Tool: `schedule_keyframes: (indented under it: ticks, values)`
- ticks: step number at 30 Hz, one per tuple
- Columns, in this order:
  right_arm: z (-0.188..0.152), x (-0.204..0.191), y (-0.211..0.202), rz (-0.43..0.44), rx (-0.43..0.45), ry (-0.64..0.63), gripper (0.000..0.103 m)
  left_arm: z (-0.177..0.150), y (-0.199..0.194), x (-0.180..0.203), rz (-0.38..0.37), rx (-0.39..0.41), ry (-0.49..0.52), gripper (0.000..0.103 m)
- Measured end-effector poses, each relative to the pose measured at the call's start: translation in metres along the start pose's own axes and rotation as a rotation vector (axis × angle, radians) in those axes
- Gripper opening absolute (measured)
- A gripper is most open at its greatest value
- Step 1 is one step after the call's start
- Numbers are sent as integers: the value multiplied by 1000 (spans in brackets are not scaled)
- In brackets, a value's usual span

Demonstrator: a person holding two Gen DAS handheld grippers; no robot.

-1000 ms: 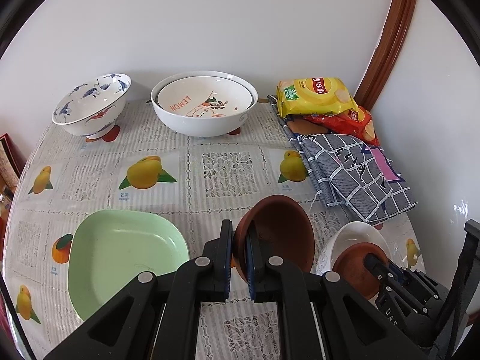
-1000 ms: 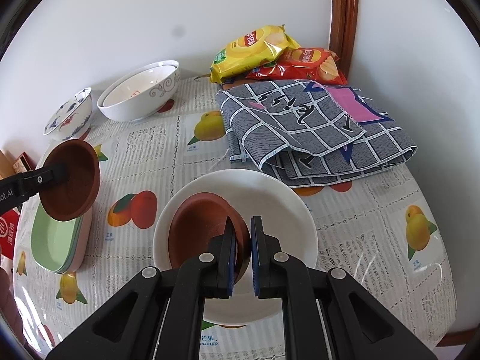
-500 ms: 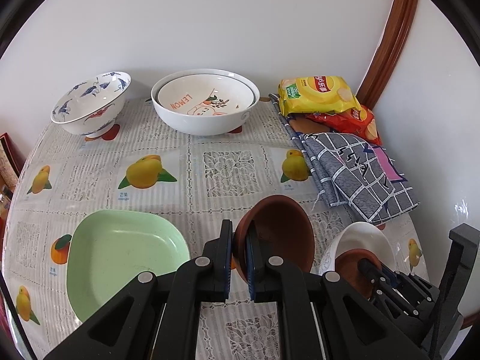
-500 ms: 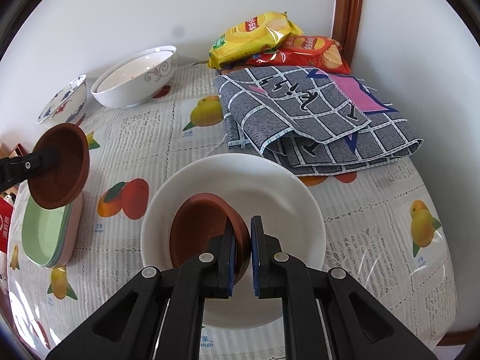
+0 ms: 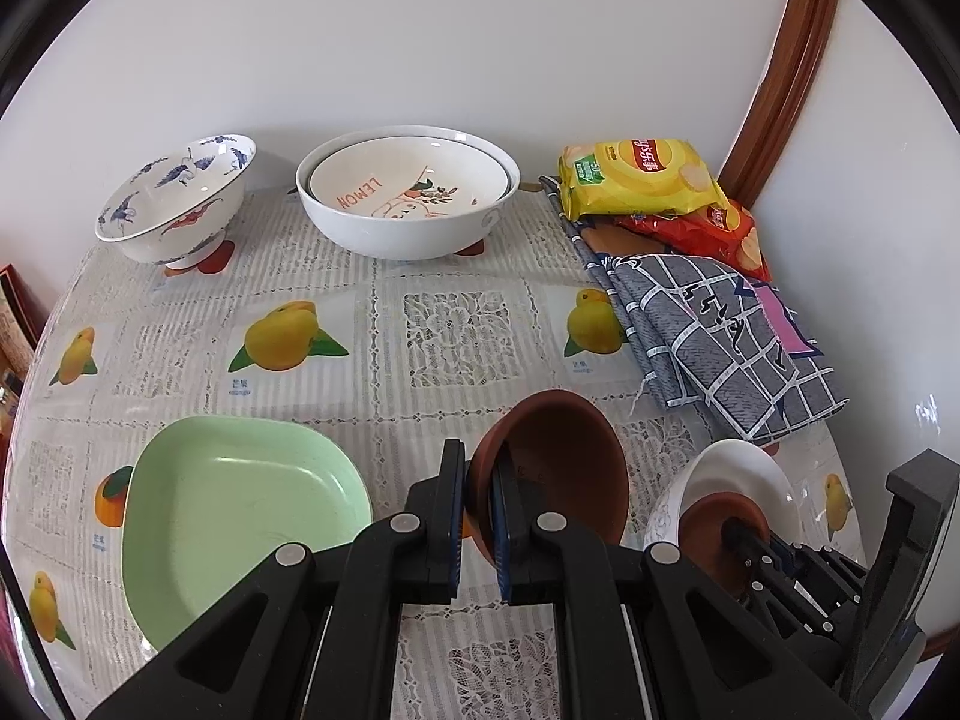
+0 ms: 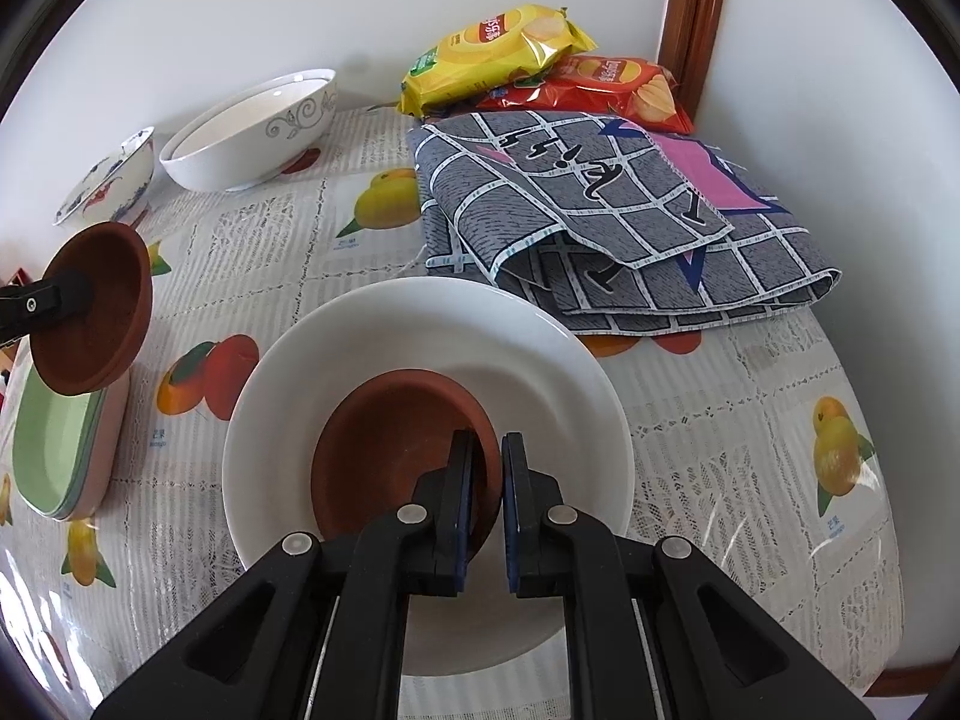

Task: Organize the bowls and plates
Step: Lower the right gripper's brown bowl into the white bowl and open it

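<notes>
My left gripper (image 5: 478, 468) is shut on the rim of a brown clay dish (image 5: 564, 468) and holds it tilted above the table, right of the green square plate (image 5: 234, 516). In the right wrist view this dish (image 6: 90, 312) hangs over the stacked green and pink plates (image 6: 54, 456). My right gripper (image 6: 486, 450) is shut on the rim of a second brown dish (image 6: 396, 450), which rests inside the white plate (image 6: 420, 324). The plate and dish also show in the left wrist view (image 5: 744, 474) at the lower right.
A blue-patterned bowl (image 5: 174, 204) and nested white bowls (image 5: 408, 198) stand at the back by the wall. A folded grey checked cloth (image 6: 600, 210) and chip bags (image 6: 498, 54) lie at the back right. The table edge curves close on the right.
The right gripper has pulled back and the white plate with its brown dish looks larger and nearer in its view. The left gripper with its dish has barely moved.
</notes>
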State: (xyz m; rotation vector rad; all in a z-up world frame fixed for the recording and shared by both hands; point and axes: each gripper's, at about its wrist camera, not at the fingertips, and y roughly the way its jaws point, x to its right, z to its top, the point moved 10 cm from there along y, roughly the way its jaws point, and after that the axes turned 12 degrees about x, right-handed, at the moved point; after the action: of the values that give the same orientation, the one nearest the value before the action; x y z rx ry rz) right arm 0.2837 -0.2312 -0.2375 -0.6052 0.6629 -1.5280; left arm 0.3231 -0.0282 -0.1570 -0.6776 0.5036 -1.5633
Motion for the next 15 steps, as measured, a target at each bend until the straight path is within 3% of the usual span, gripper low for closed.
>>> schedule_keyframes:
  ticks: [15]
  values:
    - [4,-8,16,-41,0,-108,20,1,3,13,-15,-3,8,9]
